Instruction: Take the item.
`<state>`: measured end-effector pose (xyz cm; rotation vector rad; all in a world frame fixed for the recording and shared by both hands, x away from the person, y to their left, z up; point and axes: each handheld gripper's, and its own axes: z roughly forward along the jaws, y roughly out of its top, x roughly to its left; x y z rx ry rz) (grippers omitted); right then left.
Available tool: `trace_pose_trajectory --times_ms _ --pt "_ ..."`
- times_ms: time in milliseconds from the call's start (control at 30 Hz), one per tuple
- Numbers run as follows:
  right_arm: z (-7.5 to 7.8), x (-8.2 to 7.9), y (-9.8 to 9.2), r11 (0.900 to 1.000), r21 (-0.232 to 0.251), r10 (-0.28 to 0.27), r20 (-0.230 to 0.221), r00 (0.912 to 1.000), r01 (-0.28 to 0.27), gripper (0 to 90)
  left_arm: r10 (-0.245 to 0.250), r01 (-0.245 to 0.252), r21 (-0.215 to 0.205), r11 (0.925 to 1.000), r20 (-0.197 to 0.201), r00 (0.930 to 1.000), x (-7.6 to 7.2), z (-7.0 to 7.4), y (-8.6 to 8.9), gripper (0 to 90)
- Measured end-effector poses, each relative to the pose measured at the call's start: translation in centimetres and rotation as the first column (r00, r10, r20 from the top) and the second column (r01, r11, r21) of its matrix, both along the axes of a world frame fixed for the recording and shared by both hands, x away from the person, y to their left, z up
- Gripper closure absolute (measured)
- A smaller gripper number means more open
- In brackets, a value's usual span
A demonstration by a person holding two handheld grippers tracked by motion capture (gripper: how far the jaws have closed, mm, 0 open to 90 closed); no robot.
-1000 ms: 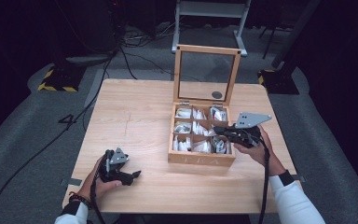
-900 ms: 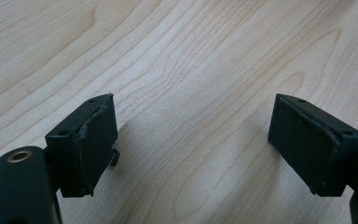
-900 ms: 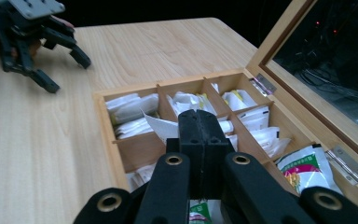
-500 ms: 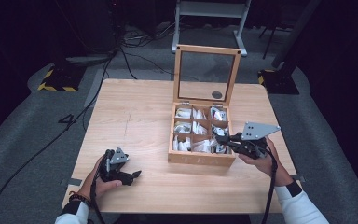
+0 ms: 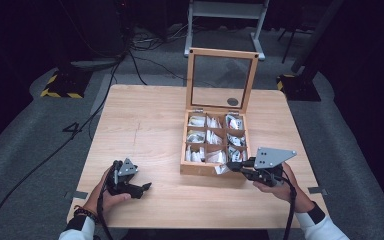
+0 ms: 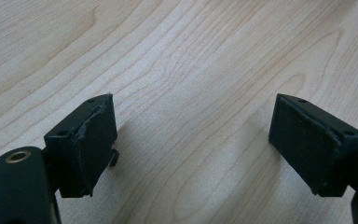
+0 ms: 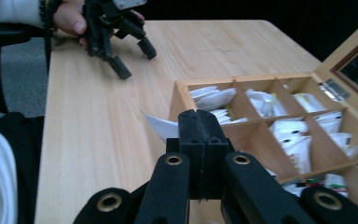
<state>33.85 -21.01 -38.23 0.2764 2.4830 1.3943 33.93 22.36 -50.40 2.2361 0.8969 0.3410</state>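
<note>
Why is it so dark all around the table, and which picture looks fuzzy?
High view: light falls on the table while the floor and stands behind go nearly black, and the wooden box has a glass lid that looks dark. Right gripper view: the right gripper up close is soft, and so is the white packet in it. Left gripper view: wood grain is crisp, with soft shadows under the pads.

Your left gripper (image 6: 196,149) over bare table (image 6: 191,60)
Your two black jaws stand wide apart above pale wood grain, nothing between them.
</note>
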Motion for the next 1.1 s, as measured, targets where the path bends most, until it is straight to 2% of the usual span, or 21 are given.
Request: trace_pose_trajectory --times_ms 333,600,900,967,1100 --pt "-1.9 -1.0 0.7 0.999 -0.037 0.026 -0.03 0.9992 -0.027 90.0 0.0 0.0 0.0 1.0 0.0 1.0 0.0 0.0 0.0 15.6" --pt "-3.8 -1.3 1.2 0.995 -0.088 0.038 -0.045 0.9983 -0.042 90.0 0.002 -0.002 -0.001 1.0 0.0 1.0 0.0 0.0 0.0 15.6" --pt "-5.8 -0.9 1.9 0.994 -0.109 0.012 -0.05 0.9987 -0.017 90.0 0.0 0.0 0.0 1.0 0.0 1.0 0.0 0.0 0.0 15.6" --pt "-6.4 -0.8 2.0 0.994 -0.108 0.007 -0.066 0.9978 -0.014 90.0 0.0 0.0 0.0 1.0 0.0 1.0 0.0 0.0 0.0 15.6" --pt "-7.5 -0.8 2.4 0.99 -0.141 -0.002 -0.055 0.9985 -0.006 89.8 0.0 0.0 0.0 1.0 0.0 1.0 0.0 0.0 0.0 15.5"
